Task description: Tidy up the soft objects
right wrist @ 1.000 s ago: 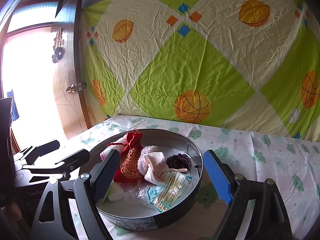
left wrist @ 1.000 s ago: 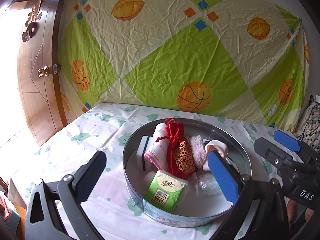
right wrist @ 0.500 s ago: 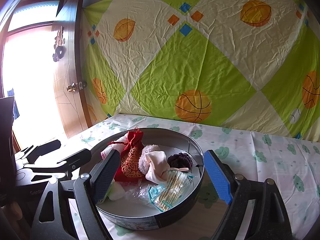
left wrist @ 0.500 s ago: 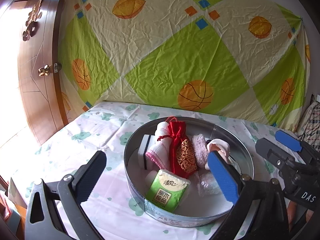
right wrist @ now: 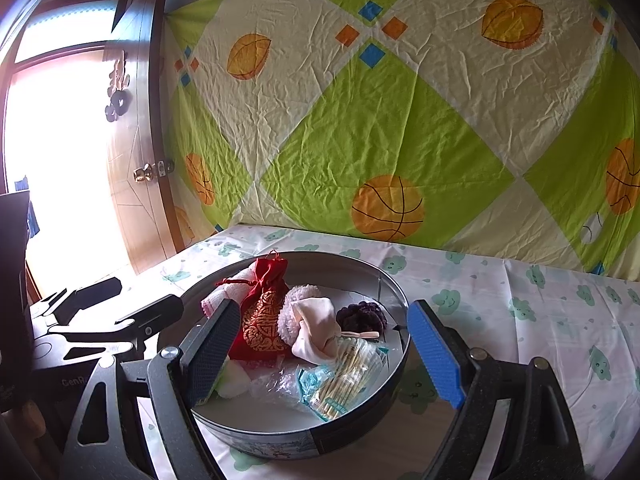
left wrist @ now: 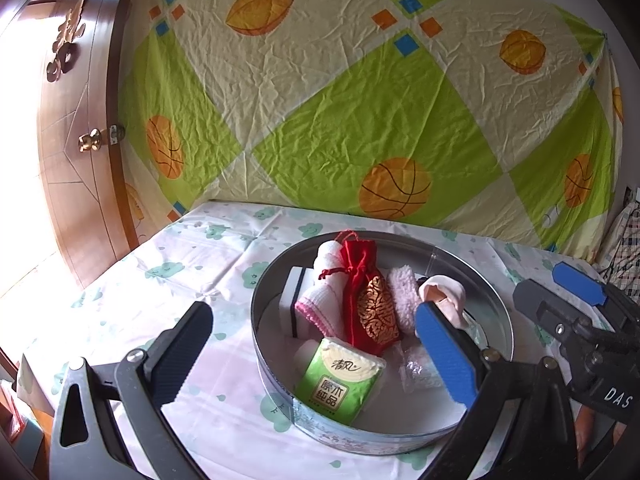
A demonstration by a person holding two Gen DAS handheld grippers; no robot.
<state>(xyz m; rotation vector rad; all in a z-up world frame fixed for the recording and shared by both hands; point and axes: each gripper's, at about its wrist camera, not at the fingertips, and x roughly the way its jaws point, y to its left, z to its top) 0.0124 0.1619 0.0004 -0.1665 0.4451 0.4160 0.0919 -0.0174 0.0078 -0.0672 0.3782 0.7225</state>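
Observation:
A round metal tin [left wrist: 496,312] [right wrist: 394,280] on the table holds several soft items: a red drawstring pouch [left wrist: 366,296] [right wrist: 264,312], a rolled white towel with pink edge [left wrist: 324,292], a fluffy pink cloth [left wrist: 402,294] [right wrist: 294,304], a cream cloth [right wrist: 316,332], a green tissue pack [left wrist: 340,380], a dark purple scrunchie [right wrist: 362,316] and a bag of cotton swabs [right wrist: 344,372]. My left gripper [left wrist: 316,352] is open and empty, held above the tin's near side. My right gripper [right wrist: 324,356] is open and empty over the tin.
The table has a white cloth with green cloud prints [left wrist: 168,276] [right wrist: 540,312]. A green and cream sheet [left wrist: 340,100] hangs behind. A wooden door [left wrist: 76,152] stands at the left. The right gripper shows in the left wrist view [left wrist: 576,312], the left gripper in the right wrist view [right wrist: 104,312].
Both views have shifted very slightly; the tin and its contents have not moved. Both grippers stay open and empty.

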